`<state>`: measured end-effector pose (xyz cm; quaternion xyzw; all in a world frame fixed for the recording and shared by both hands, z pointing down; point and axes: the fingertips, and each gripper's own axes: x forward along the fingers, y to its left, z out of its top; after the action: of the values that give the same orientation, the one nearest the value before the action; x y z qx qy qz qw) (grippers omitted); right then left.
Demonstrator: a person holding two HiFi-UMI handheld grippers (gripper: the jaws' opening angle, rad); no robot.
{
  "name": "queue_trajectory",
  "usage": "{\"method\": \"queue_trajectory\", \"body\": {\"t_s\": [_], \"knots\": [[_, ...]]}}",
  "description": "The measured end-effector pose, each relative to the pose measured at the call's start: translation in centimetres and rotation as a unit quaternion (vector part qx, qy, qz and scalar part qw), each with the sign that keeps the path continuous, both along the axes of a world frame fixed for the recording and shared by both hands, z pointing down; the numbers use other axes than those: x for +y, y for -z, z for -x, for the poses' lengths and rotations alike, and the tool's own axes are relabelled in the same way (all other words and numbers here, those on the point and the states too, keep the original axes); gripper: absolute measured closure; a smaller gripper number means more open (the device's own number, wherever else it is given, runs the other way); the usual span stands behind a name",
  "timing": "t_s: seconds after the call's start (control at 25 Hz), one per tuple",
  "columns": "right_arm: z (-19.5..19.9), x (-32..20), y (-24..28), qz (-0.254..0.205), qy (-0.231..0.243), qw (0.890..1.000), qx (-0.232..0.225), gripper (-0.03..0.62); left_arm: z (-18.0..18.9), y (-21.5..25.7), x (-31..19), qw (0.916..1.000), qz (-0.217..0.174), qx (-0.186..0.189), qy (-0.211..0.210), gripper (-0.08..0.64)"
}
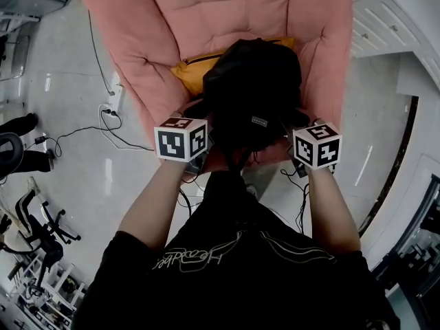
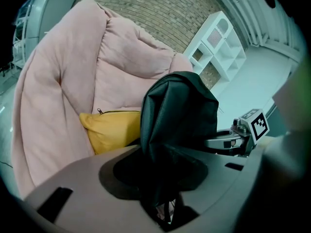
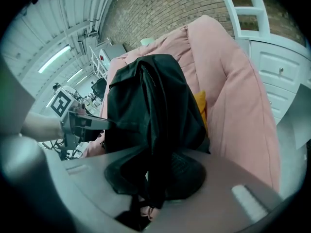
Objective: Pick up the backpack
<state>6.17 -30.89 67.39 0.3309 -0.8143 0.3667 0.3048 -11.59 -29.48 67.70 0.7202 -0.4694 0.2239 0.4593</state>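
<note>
A black backpack (image 1: 251,88) stands upright on the seat of a pink padded armchair (image 1: 227,12), with a yellow cushion (image 1: 189,71) behind it at its left. My left gripper (image 1: 201,128) is at the pack's lower left side, shut on a fold of its black fabric (image 2: 165,169). My right gripper (image 1: 294,128) is at the pack's lower right side, shut on the fabric there (image 3: 150,178). Each gripper view shows the pack (image 2: 180,110) (image 3: 146,106) rising between the jaws, and the other gripper beyond it. The fingertips themselves are hidden by the fabric.
A white power strip (image 1: 113,102) and cables lie on the pale floor left of the chair. White cabinets (image 1: 385,19) stand at the right, a white open shelf (image 2: 218,42) against the brick wall. Chairs and gear (image 1: 34,232) crowd the lower left.
</note>
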Motion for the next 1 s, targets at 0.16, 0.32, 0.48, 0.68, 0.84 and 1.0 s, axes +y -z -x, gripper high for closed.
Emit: {"method": "queue_trajectory", "body": {"t_s": [0.16, 0.32, 0.48, 0.68, 0.84, 1.0], "knots": [[-0.2, 0.8, 0.4, -0.005, 0.001, 1.0, -0.005, 0.523, -0.3, 0.6, 1.0, 1.0, -0.001, -0.003, 0.005, 0.43], [-0.3, 1.5, 0.9, -0.015, 0.005, 1.0, -0.008, 0.529, -0.5, 1.2, 1.8, 0.9999, -0.009, -0.008, 0.011, 0.431], [-0.3, 2.3, 1.6, -0.025, 0.011, 1.0, -0.009, 0.532, -0.5, 1.9, 2.7, 0.9998, -0.016, -0.006, 0.013, 0.434], [-0.5, 3.4, 2.8, -0.044, 0.015, 0.999, -0.009, 0.534, -0.7, 3.2, 3.9, 0.9994, -0.028, -0.011, 0.017, 0.437], [-0.7, 4.1, 4.3, -0.058, 0.022, 0.998, -0.017, 0.535, -1.0, 4.9, 4.8, 0.9988, -0.041, -0.009, 0.024, 0.439], [-1.0, 4.5, 6.6, -0.081, 0.034, 0.996, -0.021, 0.535, -1.4, 7.2, 5.8, 0.9978, -0.059, -0.005, 0.031, 0.44]]}}
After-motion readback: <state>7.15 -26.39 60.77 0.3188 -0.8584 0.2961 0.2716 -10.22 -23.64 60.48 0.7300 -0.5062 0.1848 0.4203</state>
